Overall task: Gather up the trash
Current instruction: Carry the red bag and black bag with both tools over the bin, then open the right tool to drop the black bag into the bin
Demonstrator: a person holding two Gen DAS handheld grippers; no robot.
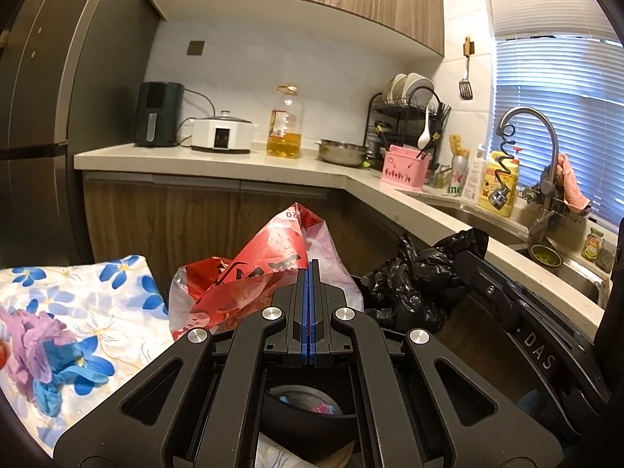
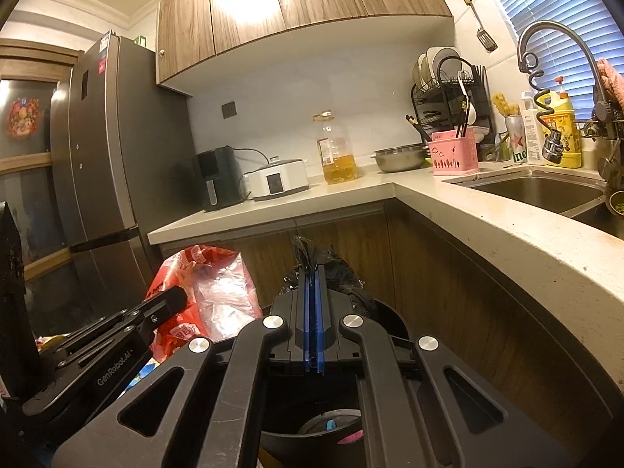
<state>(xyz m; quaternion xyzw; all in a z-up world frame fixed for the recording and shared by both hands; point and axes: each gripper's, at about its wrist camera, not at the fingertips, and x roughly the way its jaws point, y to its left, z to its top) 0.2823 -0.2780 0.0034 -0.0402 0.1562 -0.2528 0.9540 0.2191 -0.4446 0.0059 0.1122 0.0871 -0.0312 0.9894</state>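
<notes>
Both grippers are in shot, side by side in front of the kitchen counter (image 2: 429, 202). The left gripper (image 1: 309, 273) sits at centre frame in its own view, blue pads pressed flat together, clenched on the red and clear plastic bag (image 1: 269, 273), which bulges up behind and to the left of the fingers. From the right wrist view, that same bag (image 2: 218, 284) shows at lower left with the left gripper's finger reaching into it.

Over to the right gripper (image 2: 314, 277): jaws pinched tight on a crumpled black plastic bag (image 2: 312, 253), a wisp of it poking up above the fingertips at centre frame. In the left wrist view the black bag (image 1: 417, 277) hangs right of centre, the right gripper's finger (image 1: 468, 269) coming in from the lower right.

Below both tools, at the bottom of each frame, a dark round bin (image 2: 308, 429) opens with bits of coloured trash inside. At lower left of the left view, a flowered cloth (image 1: 97, 312) carries crumpled purple and blue gloves (image 1: 43, 351).

Beyond, the counter holds an oil bottle (image 1: 284, 124), a steel bowl (image 1: 343, 152) and a pink utensil holder (image 1: 405, 167), with the sink (image 2: 534, 191) at right.
</notes>
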